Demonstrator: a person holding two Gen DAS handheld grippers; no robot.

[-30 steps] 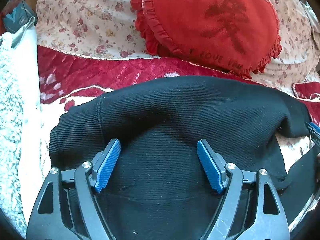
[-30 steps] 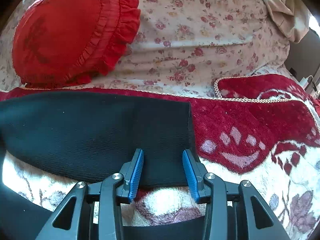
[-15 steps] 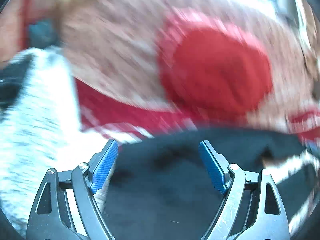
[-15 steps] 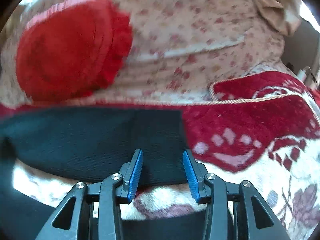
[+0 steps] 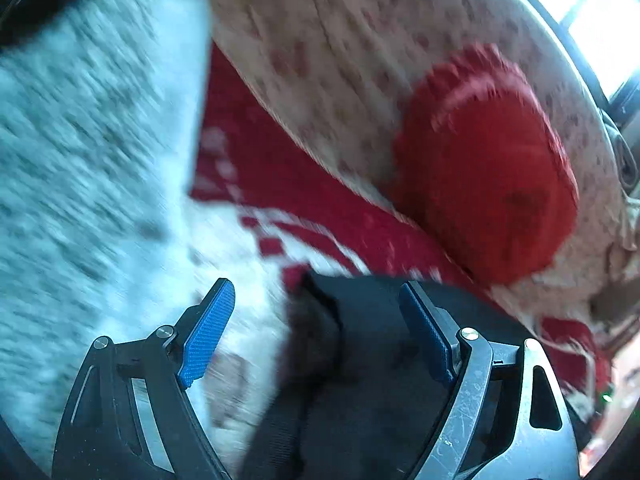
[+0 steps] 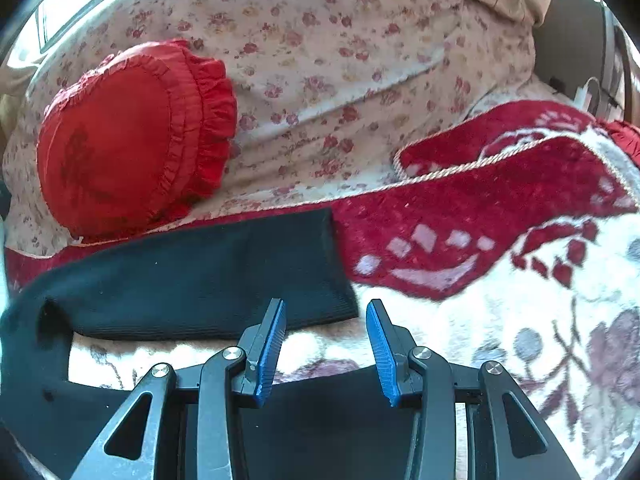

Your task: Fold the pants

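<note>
Black ribbed pants (image 6: pixel 200 276): laid across a red and cream patterned blanket (image 6: pixel 500 216) that covers the bed. One leg is seen in the right wrist view as a flat band running along the blanket's far red border, its cuff end cut square and lying just ahead of the right gripper (image 6: pixel 326 344). A second dark band of the same cloth is seen below that gripper, with a strip of cream blanket between the two bands. In the left wrist view, which is blurred, a bunched end of the pants (image 5: pixel 360 360) is seen lying on the blanket.

Left gripper (image 5: pixel 316 336): blue pads are spread wide. The jaws have just been opening. The bunched end of the pants is seen in the gap, nearer the right-hand pad; no pad is seen pressing on the cloth.

Right gripper: pads are held partly apart, with nothing clamped. The cuff corner is seen just beyond the left-hand pad (image 6: pixel 272 344); cream blanket is seen in the gap.

Red heart-shaped frilled cushion (image 6: pixel 132 140): propped at the blanket's far edge against floral bedding (image 6: pixel 340 60), behind the far leg of the pants.

White fluffy cloth (image 5: pixel 88 152): seen at the blanket's left edge in the left wrist view, heavily blurred.
</note>
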